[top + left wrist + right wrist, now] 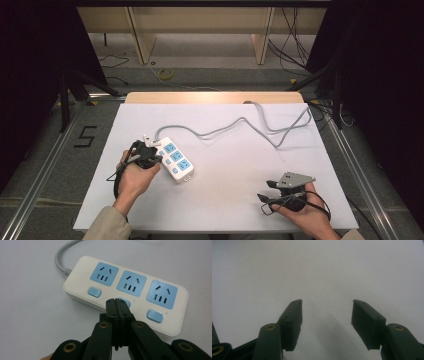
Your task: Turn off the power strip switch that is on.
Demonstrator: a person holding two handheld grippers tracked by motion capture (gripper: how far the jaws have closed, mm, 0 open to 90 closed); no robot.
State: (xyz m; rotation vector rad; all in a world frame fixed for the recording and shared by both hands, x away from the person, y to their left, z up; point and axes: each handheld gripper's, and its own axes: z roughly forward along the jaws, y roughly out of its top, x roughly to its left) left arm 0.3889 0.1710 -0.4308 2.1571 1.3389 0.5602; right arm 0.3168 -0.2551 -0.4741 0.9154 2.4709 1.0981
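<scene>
A white power strip (pixel 176 159) (pixel 125 292) with three blue sockets and three blue buttons lies left of centre on the white table. Its grey cable (pixel 240 125) snakes to the far right. My left gripper (pixel 154 154) (pixel 116 301) is shut with nothing between the jaws. Its tips sit at the strip's near edge, over the middle blue button (pixel 125 301), which they partly hide. Whether they touch it I cannot tell. My right gripper (pixel 266 189) (pixel 326 312) is open over bare table at the near right, held in the person's right hand.
The white table surface (pixel 225 170) has free room in its middle and right. A wooden edge (pixel 210 97) runs along the far side. Beyond it are a shelf unit, floor cables and dark stands. A metal rail (pixel 45 165) runs along the left.
</scene>
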